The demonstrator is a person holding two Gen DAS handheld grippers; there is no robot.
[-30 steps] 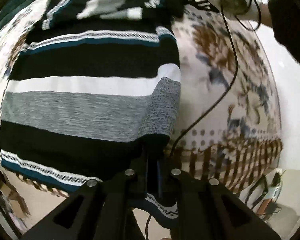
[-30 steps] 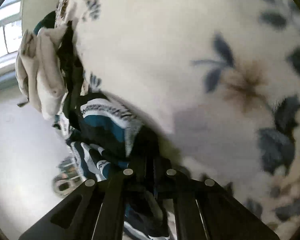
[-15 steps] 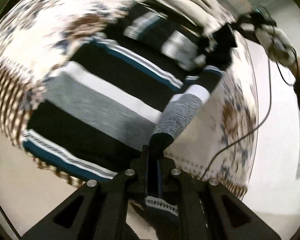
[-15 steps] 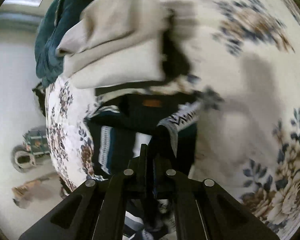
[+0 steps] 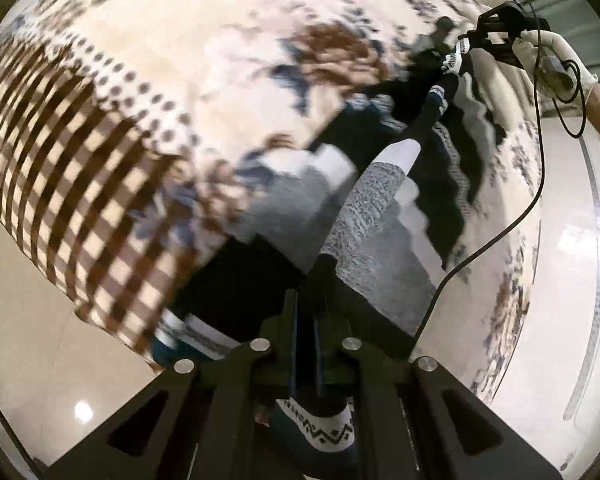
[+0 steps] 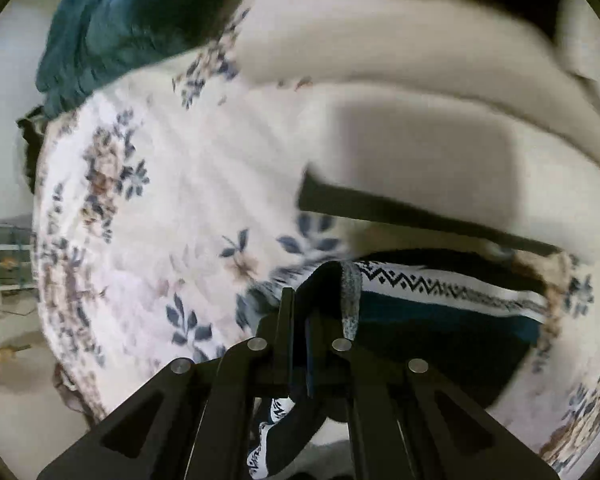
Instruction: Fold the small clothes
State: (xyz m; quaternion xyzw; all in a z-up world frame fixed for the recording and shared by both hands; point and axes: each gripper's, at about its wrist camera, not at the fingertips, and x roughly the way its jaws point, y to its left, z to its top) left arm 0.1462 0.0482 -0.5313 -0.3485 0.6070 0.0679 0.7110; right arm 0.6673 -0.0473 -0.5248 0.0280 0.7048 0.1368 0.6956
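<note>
Both jaw pairs are clamping one edge of the black, grey, white and teal striped knit sweater (image 5: pixel 374 196), the left gripper (image 5: pixel 306 320) and right gripper (image 6: pixel 298 320) stretching it taut above the floral fleece blanket (image 5: pixel 228 44), likely for folding it over.

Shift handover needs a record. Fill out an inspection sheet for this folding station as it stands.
Surface: cream floral fleece blanket with a brown checked border.
Job's things: black, grey, white and teal striped knit sweater, lifted and stretched between both tongs.
Clutter: beige folded cloth; dark teal fabric heap.
Grippers: left tongs shut on the sweater hem; right tongs shut on its patterned edge.
Cables: black cable hanging from the white-gloved right hand.
Surroundings: glossy pale floor.
</note>
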